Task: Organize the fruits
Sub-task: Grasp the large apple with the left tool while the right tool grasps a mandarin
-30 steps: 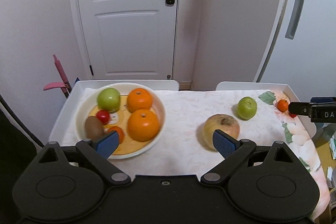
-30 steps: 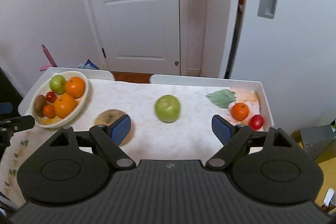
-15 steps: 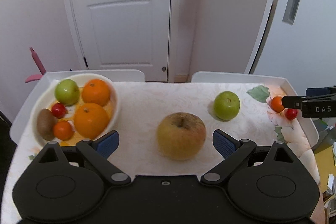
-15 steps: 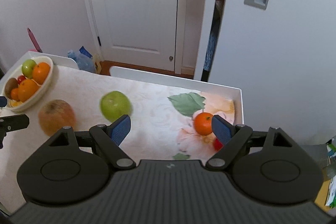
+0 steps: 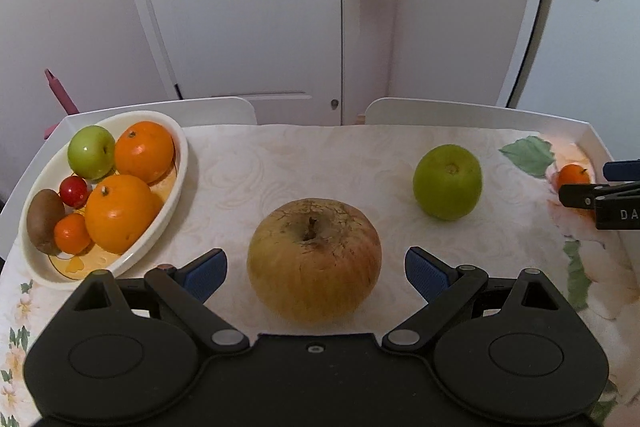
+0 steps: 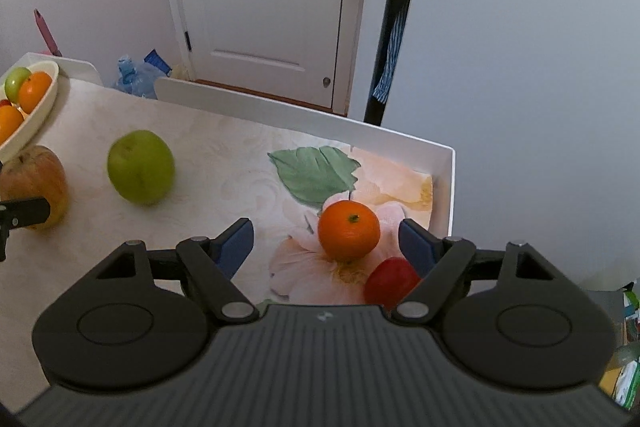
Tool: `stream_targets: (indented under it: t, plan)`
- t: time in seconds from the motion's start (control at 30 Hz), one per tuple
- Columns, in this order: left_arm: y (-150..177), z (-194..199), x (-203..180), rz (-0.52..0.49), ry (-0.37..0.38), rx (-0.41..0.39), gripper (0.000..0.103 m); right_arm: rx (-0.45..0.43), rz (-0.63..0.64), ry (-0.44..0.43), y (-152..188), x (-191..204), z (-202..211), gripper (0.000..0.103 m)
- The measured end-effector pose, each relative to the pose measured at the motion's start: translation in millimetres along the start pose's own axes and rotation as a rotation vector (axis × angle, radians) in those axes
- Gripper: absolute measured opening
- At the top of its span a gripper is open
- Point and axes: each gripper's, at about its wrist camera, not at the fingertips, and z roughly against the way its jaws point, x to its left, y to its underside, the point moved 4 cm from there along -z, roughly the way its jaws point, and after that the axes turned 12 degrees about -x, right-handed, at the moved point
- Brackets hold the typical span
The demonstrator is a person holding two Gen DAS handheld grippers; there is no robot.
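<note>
pickup step: left claw (image 5: 316, 273) open around the russet apple (image 5: 314, 259), right claw (image 6: 326, 241) closing on the small orange (image 6: 349, 230) (pads not touching); next squeeze, carry to the bowl (image 5: 176, 183) at the surface's left edge

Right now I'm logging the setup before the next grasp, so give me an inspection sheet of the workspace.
Surface: white-rimmed table, floral cloth.
Job's things: large yellow-brown apple, loose green apple, small orange mandarin, small red fruit; cream oval bowl holds fruit.
Clutter: nothing seen.
Grippers: left gripper open around the yellow-brown apple; right gripper closing around the mandarin, fingers not touching.
Cables: nothing seen.
Surroundings: white door.
</note>
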Motion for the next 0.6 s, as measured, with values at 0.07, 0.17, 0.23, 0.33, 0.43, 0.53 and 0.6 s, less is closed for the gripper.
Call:
stream_targets:
  t: [0.07, 0.17, 0.23, 0.33, 0.43, 0.53, 0.6]
  plan:
    - [0.2, -3.4, -0.1, 0.008, -0.001, 0.003, 0.098, 0.004, 0.015, -0.006, 1.8, -1.0, -4.8, 0.088]
    - [0.7, -9.4, -0.8, 0.019, -0.006, 0.008, 0.096, 0.012, 0.046, -0.004, 3.3, -1.7, -10.2, 0.080]
    - [1.0, -12.1, -1.9, 0.029, -0.007, 0.012, 0.094, 0.021, 0.062, -0.002, 4.6, -3.1, -14.6, 0.079]
    - [0.3, -14.4, -2.9, 0.038, -0.011, 0.021, 0.091, 0.023, 0.069, -0.002, 6.2, -6.0, -19.7, 0.075]
    - [0.1, -13.5, -4.0, 0.031, -0.020, 0.024, 0.090, 0.028, 0.065, 0.002, 7.5, -8.5, -22.4, 0.073]
    - [-0.8, -14.5, -3.7, 0.025, -0.028, 0.025, 0.089, 0.029, 0.065, 0.002, 8.2, -10.3, -23.9, 0.071]
    - [-0.1, -16.2, -3.4, 0.027, -0.030, 0.031, 0.085, 0.029, 0.071, 0.003, 8.2, -10.6, -24.1, 0.068]
